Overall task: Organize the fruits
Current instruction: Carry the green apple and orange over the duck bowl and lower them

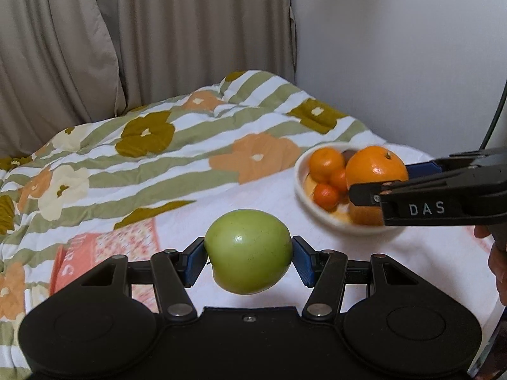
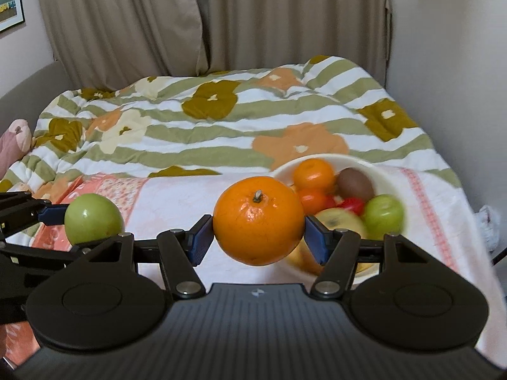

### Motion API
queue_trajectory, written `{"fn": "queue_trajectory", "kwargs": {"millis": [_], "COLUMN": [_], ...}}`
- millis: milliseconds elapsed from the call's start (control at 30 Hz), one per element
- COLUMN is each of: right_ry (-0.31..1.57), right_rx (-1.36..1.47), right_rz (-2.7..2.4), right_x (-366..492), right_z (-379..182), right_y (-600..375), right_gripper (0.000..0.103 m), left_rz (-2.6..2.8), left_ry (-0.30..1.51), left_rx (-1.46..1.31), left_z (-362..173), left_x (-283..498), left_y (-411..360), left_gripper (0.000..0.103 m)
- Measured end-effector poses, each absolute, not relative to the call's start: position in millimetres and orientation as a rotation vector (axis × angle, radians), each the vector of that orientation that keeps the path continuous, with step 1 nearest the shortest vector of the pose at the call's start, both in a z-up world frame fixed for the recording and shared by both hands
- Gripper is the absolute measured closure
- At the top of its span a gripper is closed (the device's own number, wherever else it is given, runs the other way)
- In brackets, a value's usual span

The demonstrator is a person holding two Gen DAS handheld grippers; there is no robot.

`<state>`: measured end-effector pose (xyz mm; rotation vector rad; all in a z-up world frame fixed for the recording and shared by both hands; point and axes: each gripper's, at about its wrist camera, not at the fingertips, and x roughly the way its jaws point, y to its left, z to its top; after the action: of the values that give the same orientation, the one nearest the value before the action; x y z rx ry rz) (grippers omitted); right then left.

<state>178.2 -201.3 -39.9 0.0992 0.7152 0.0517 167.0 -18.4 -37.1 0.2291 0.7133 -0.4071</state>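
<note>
My left gripper (image 1: pixel 248 258) is shut on a green apple (image 1: pixel 248 251), held above the white cloth; the apple also shows in the right wrist view (image 2: pixel 93 218) at the left. My right gripper (image 2: pixel 258 239) is shut on a large orange (image 2: pixel 258 220), held just left of and above a white bowl (image 2: pixel 393 180). In the left wrist view the orange (image 1: pixel 375 166) hangs over the bowl (image 1: pixel 304 190). The bowl holds smaller oranges (image 2: pixel 313 174), a brown kiwi (image 2: pixel 355 183), a green apple (image 2: pixel 383 212), something red and a yellow fruit.
The bowl stands on a white and pink cloth (image 2: pixel 177 199) laid on a bed with a flowered, striped quilt (image 2: pixel 221 126). Beige curtains (image 2: pixel 190 15) hang behind. A white wall (image 1: pixel 396 47) is at the right. A pink soft toy (image 2: pixel 14 142) lies at the far left.
</note>
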Motion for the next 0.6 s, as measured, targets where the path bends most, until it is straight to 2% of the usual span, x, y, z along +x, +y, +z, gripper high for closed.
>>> {"fn": "queue_trajectory", "kwargs": {"millis": [300,600], "right_ry": [0.7,0.707], "right_rx": [0.087,0.079], "right_rz": [0.037,0.046], "right_x": [191,218], "right_z": [-31,-44], "right_y": [-290,-361], "right_gripper": [0.026,0.026], "left_rz": [-0.422,-0.432], "left_ry": [0.69,0.693], "left_rx": [0.211,0.224], "left_z": [-26,-42], "left_x": [188,224], "left_y": [-94,-166], "left_gripper": [0.041,0.041]}}
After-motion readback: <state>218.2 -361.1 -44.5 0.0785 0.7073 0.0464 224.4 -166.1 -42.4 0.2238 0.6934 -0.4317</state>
